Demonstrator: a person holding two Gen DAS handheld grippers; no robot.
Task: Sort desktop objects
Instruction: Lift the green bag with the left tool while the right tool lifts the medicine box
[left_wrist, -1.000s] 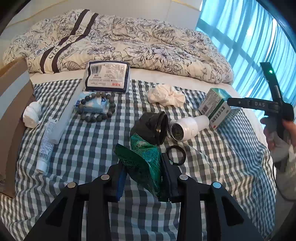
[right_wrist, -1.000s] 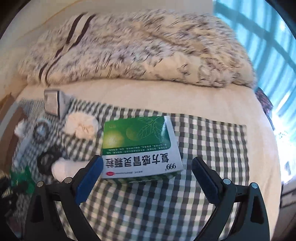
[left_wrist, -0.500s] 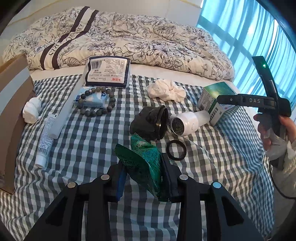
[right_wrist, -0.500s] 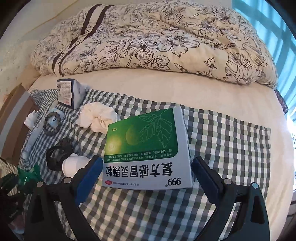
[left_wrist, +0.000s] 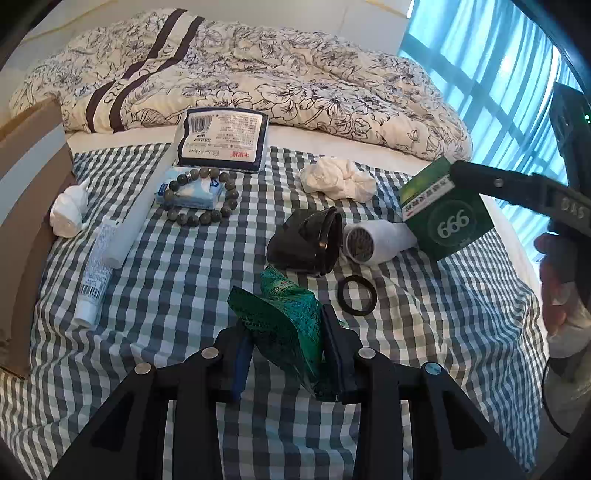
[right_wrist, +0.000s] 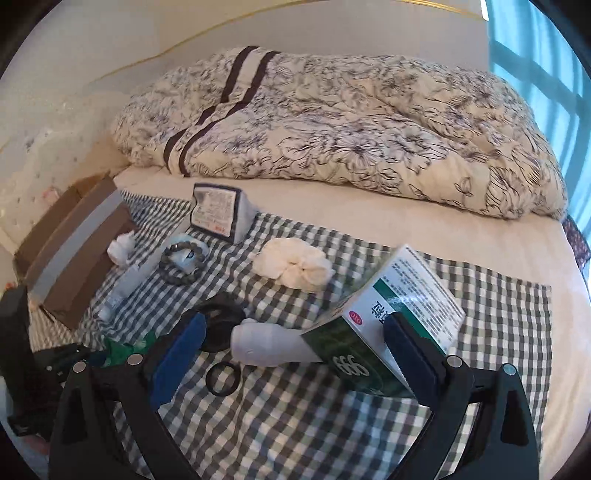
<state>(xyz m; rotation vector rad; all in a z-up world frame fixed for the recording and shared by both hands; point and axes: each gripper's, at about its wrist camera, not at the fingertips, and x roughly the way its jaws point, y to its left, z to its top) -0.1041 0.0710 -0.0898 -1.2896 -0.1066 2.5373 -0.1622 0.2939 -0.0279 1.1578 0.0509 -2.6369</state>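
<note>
On the checked cloth over the bed (left_wrist: 177, 280), the left tool (left_wrist: 286, 354) is clamped on a crumpled green foil packet (left_wrist: 284, 325), its long axis running near to far. To the right, the right tool (right_wrist: 295, 354) gapes wide; a tilted green-and-white cardboard medicine box (right_wrist: 399, 314) touches its right finger, corner down beside a white plastic bottle (right_wrist: 266, 343) lying left-right.

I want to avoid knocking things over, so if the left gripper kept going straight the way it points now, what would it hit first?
Probably the black pouch; the left gripper, shut on the green packet, points about at it. Depth is uncertain.
</note>
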